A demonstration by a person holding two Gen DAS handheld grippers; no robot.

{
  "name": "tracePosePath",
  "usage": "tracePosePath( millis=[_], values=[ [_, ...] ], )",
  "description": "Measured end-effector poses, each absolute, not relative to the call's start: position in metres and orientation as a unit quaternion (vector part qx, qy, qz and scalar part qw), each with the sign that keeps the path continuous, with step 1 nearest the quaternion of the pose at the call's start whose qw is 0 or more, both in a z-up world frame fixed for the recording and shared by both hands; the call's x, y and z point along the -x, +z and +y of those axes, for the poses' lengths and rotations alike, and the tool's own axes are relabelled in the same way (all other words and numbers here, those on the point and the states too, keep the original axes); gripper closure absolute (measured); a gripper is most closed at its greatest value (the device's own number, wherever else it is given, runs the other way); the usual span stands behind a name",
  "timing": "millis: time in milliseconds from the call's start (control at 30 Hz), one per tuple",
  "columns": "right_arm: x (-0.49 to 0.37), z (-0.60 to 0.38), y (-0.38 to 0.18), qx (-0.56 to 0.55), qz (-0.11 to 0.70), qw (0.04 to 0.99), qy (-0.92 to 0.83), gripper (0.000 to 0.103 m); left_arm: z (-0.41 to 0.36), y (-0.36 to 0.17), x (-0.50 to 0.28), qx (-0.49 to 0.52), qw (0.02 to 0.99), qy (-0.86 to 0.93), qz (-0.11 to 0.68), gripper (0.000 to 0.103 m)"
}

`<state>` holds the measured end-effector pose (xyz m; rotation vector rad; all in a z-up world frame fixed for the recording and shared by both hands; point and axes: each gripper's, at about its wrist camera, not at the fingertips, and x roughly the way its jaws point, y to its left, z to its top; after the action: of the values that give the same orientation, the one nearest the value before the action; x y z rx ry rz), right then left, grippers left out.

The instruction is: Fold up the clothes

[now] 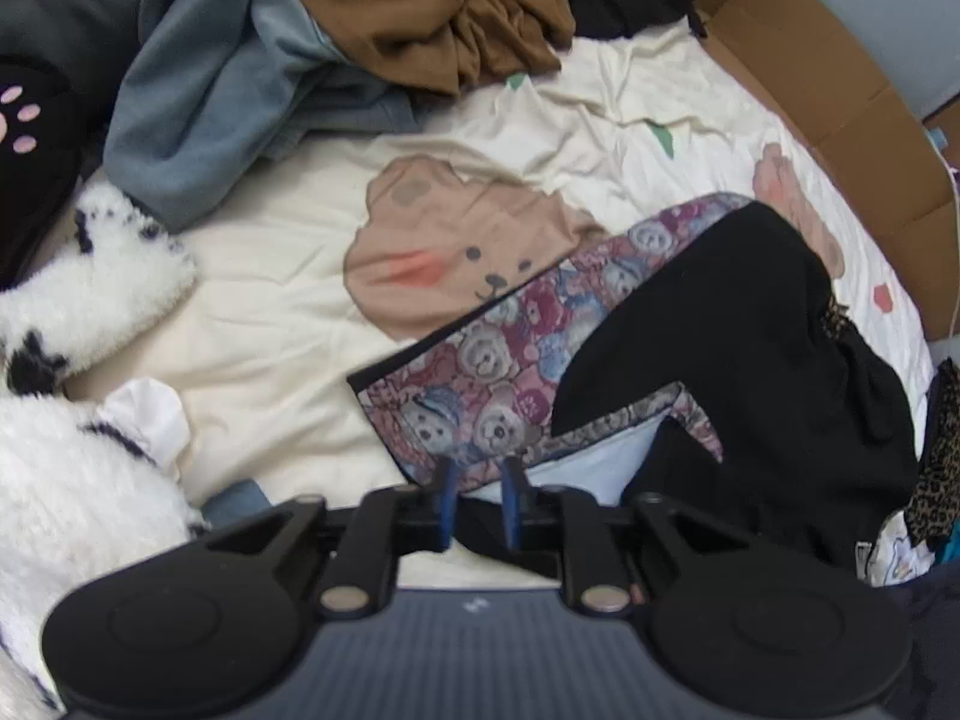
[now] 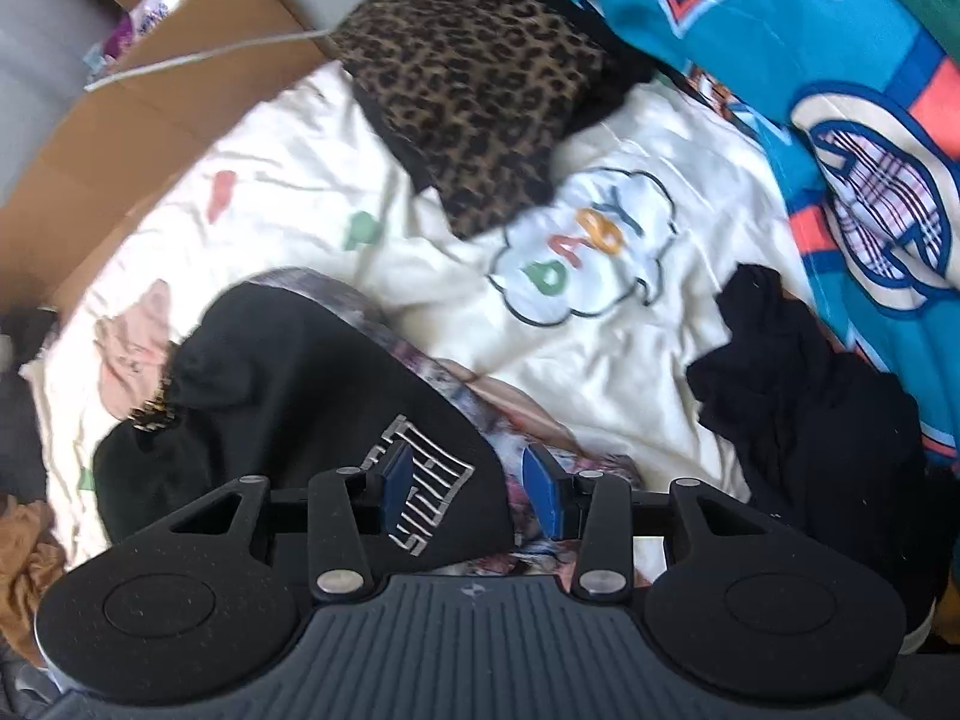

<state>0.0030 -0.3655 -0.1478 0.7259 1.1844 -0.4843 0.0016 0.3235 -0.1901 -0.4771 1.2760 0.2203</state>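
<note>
Since both grips look let go, you stand between folds.
Left gripper point(image 1: 480, 483): jaws slightly apart, over the bear-print cloth point(image 1: 474, 384), holding nothing.
Right gripper point(image 2: 471, 480): half open, empty, above the black garment point(image 2: 288, 372).
Next: regrasp an edge, lower centre.

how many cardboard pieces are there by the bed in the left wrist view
1 that I can tell: a brown cardboard sheet runs along the top-right edge of the cream bear-print bedsheet. Its creases may hide separate pieces, and clothes cover its upper end.

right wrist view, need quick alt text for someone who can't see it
Open tongs with blue pads hover over a black garment bearing a white line logo, lying on a cream cartoon-print bedsheet. A folded leopard-print garment lies beyond it, a teal printed blanket to the right, and cardboard to the left.
</note>
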Motion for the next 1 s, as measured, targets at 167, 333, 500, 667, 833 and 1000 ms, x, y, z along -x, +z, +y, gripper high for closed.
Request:
tracePosePath(
  millis=[167,333,500,667,833,1000],
  values=[
    [-0.013,-0.366,-0.124,-0.328,0.529,0.755,-0.205,0.055,0.335,-0.173,-0.007,0.226,0.784,0.098,0.570,0.078],
    [-0.033,-0.369,-0.086,-0.333,0.521,0.765,-0.181,0.055,0.340,-0.151,-0.014,0.253,0.789,0.088,0.553,0.077],
    [-0.057,-0.373,-0.025,-0.321,0.501,0.790,-0.145,0.053,0.334,-0.117,-0.023,0.230,0.811,0.069,0.533,0.068],
    [-0.065,-0.377,0.034,-0.307,0.473,0.817,-0.116,0.047,0.335,-0.088,-0.031,0.212,0.828,0.067,0.515,0.060],
    [-0.071,-0.389,0.075,-0.310,0.463,0.825,-0.092,0.041,0.344,-0.064,-0.038,0.233,0.823,0.074,0.514,0.059],
    [-0.075,-0.398,0.099,-0.311,0.451,0.833,-0.077,0.037,0.356,-0.027,-0.046,0.276,0.820,0.067,0.497,0.053]
  ],
)
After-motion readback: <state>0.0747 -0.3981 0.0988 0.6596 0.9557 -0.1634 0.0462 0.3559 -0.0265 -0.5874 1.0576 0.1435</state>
